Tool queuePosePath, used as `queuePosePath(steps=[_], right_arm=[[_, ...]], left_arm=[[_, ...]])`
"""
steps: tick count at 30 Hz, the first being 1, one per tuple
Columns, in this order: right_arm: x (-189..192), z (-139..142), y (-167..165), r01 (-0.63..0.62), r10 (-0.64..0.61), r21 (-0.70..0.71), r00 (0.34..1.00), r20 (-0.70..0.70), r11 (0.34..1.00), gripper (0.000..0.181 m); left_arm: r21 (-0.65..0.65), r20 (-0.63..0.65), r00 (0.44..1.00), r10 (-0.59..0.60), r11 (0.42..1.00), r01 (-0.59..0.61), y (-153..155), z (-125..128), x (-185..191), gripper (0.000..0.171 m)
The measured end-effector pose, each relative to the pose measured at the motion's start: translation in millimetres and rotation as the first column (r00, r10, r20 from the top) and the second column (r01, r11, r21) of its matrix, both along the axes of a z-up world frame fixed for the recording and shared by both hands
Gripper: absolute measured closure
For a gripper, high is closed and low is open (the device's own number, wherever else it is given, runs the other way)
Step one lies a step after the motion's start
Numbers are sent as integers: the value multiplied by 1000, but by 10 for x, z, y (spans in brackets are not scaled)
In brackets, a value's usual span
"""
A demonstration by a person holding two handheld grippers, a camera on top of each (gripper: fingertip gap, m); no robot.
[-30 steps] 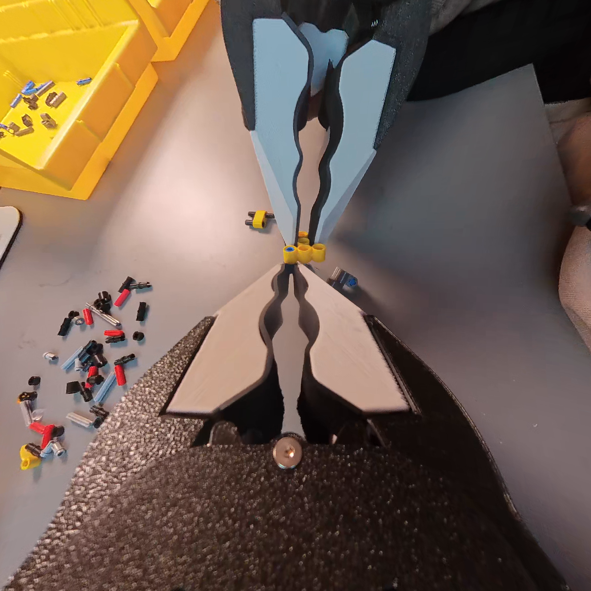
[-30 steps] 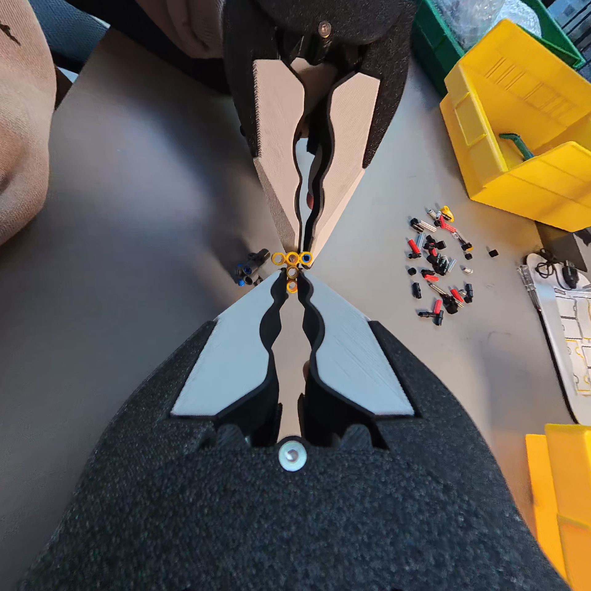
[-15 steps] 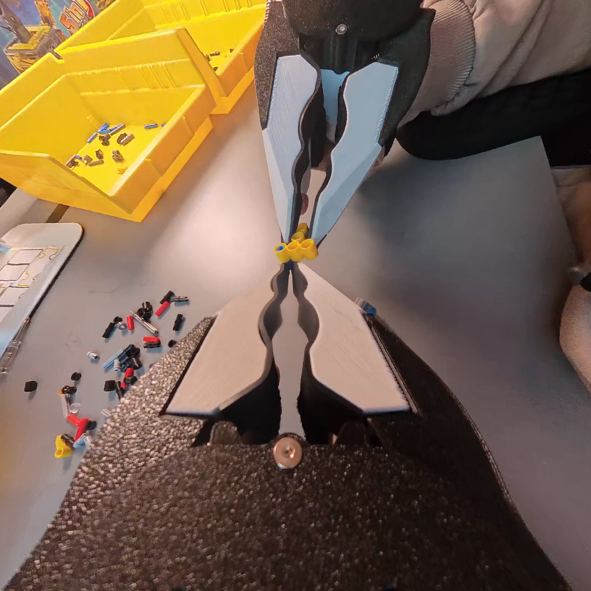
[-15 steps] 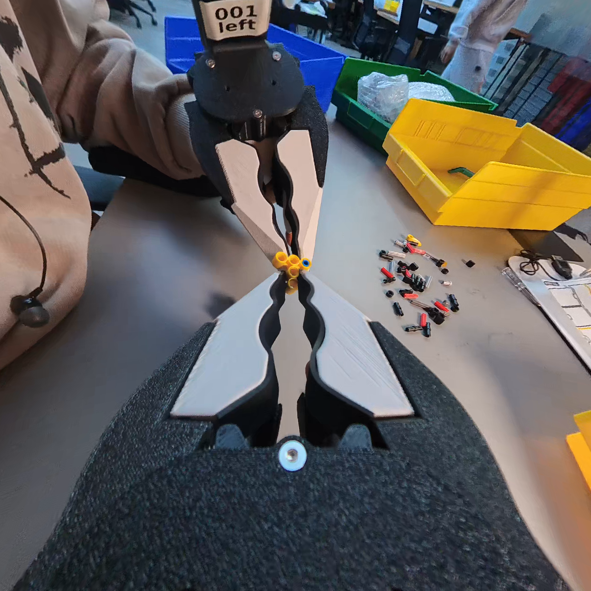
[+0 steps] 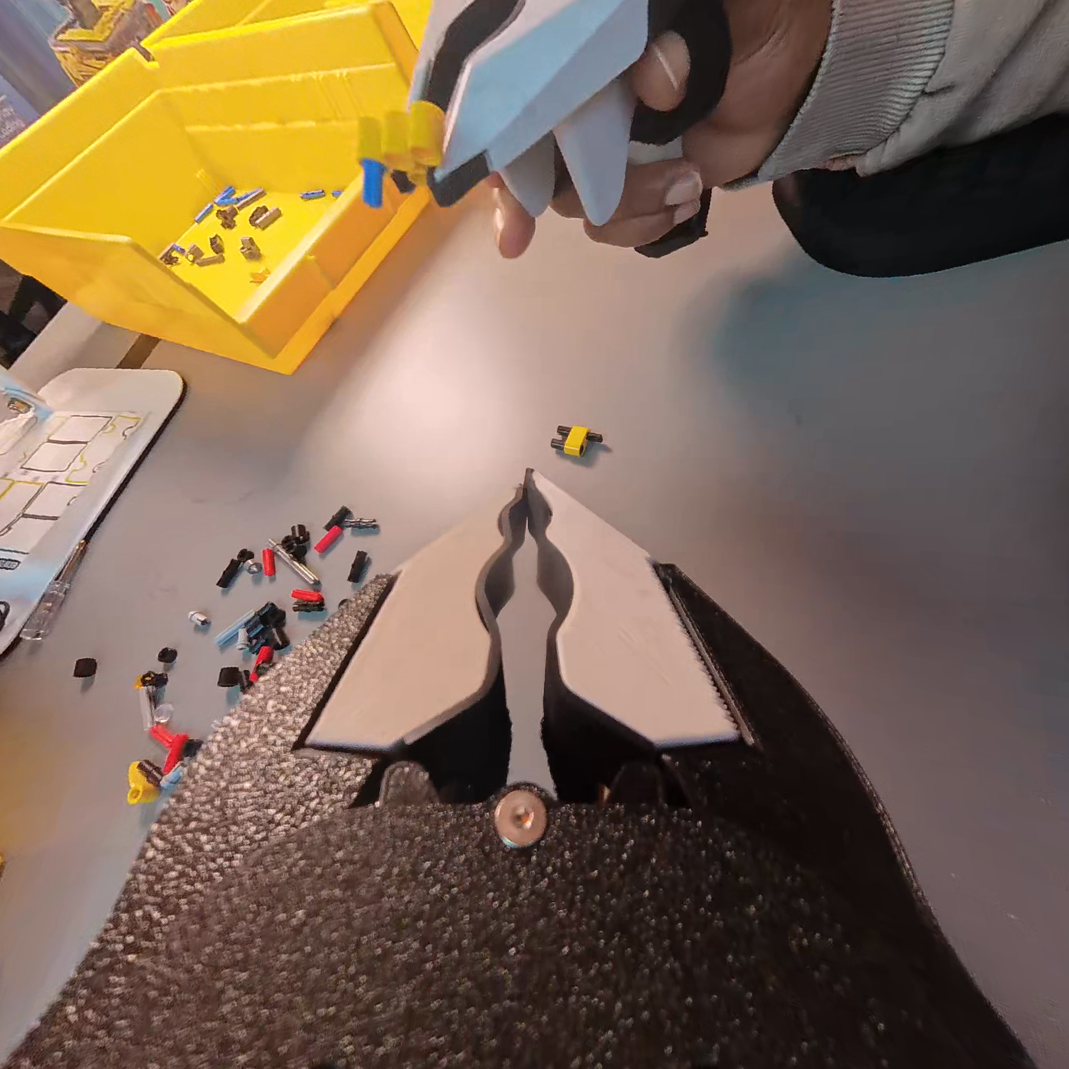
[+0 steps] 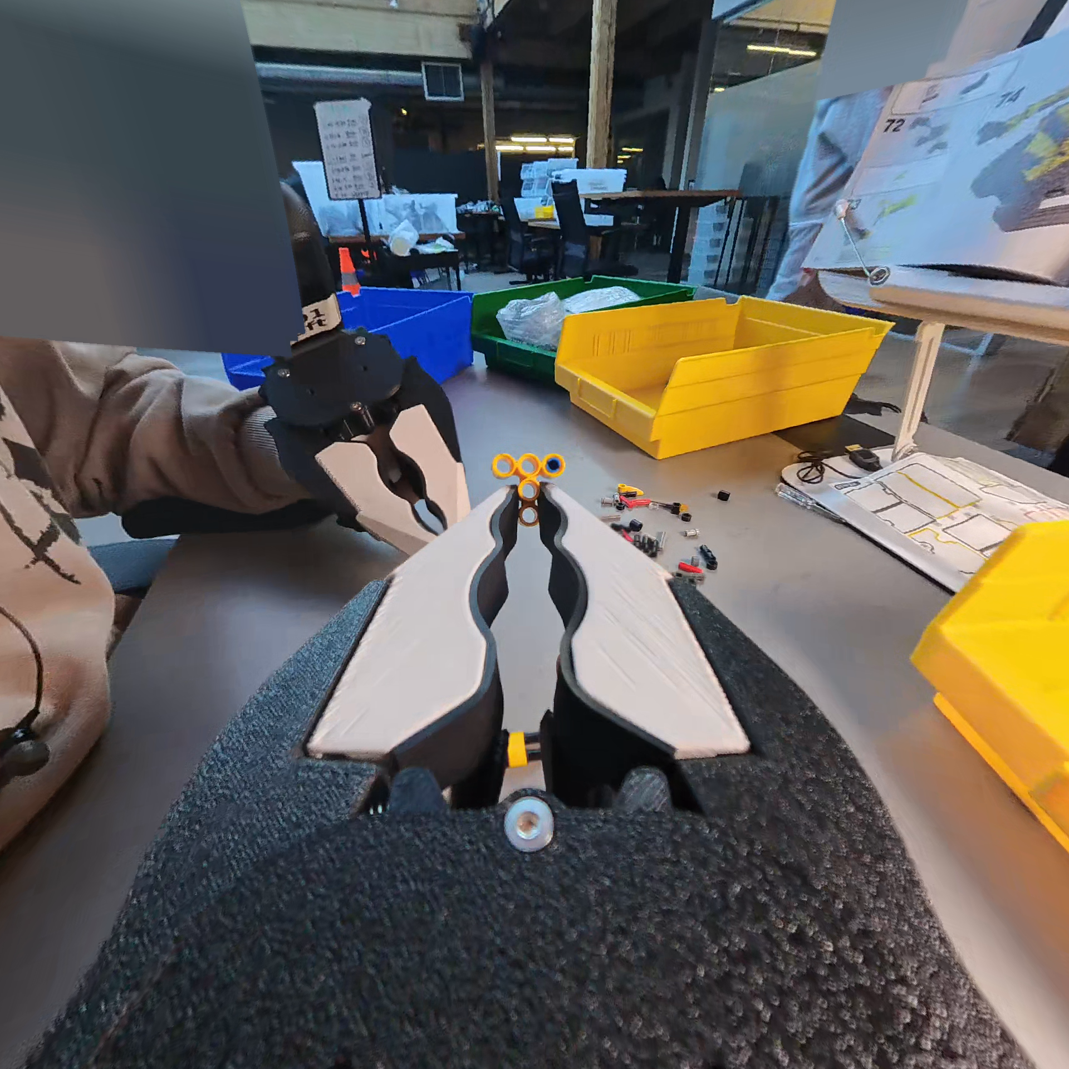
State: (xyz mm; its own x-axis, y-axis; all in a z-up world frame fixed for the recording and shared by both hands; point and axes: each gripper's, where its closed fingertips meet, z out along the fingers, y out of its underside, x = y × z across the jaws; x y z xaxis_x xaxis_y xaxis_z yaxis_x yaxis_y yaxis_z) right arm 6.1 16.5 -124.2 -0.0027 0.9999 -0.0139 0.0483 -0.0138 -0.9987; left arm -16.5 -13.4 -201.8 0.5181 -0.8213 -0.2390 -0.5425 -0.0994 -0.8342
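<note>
While its tips pinch the stem of a yellow T-piece (image 6: 527, 483), the right claw (image 6: 527, 509) is raised well clear of the surface (image 6: 781, 607), clenched on that piece so the crossbar with its three holes stands free above the tips. One end hole carries a blue pin (image 5: 373, 182); seen from the left wrist view, the pin hangs down out of the piece, which suggests the stem grip is meant to leave the holes open to reach.

The left claw (image 5: 527, 491) is closed tip to tip with nothing between the tips, hovering low over the surface. Nearest it lies a small yellow connector (image 5: 577, 439) with black pins, just beyond its tips and apart from them.

To the left claw's left, loose pins (image 5: 277, 584), red, black and pale blue, are scattered within easy reach. Beyond them a yellow bin (image 5: 173, 243) holds more small parts, and an instruction sheet (image 5: 63, 457) lies flat at the edge. In the right wrist view an open booklet (image 6: 954, 173) stands propped on a stand, facing the person, with green and blue bins behind.
</note>
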Motion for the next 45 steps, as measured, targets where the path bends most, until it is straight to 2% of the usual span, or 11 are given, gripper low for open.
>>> queuePosePath(steps=[7,12,16,19,21,23,28,36,39,42,45], right_arm=[[-39,-109,-102,-55,56,-30,998,33,998,176],[-100,-183,-239,-122,124,-34,991,45,992,175],[-134,-215,-383,-191,192,-25,980,61,981,175],[-132,-225,-558,-289,294,-73,954,57,954,174],[-124,-211,-670,-356,363,-123,931,39,926,174],[-130,-227,-715,-382,392,-146,919,41,912,174],[-131,-222,-703,-374,382,-125,923,45,919,174],[-188,-171,-446,-227,233,-147,972,26,963,171],[-166,-183,-417,-219,228,-159,973,37,963,173],[-118,-34,-410,-271,265,-296,962,-62,916,173],[-82,128,-431,-369,318,-462,929,-188,806,173]], left_arm=[[-22,155,986,55,998,-53,64,124,-60,168],[-94,345,938,46,995,-15,7,310,-45,138],[-146,500,866,1,986,83,-96,485,-12,127],[-160,576,812,-96,961,227,-282,590,62,138],[-150,590,796,-137,950,274,-366,626,109,140],[-149,554,819,-148,950,273,-391,591,137,160],[-161,523,842,-130,956,247,-382,563,115,164],[-264,599,800,-35,934,239,-307,530,22,171],[-239,594,805,-19,951,199,-259,549,-12,171],[-207,598,801,-36,958,197,-262,592,-34,150],[-150,590,806,-56,973,177,-254,626,-10,137]])
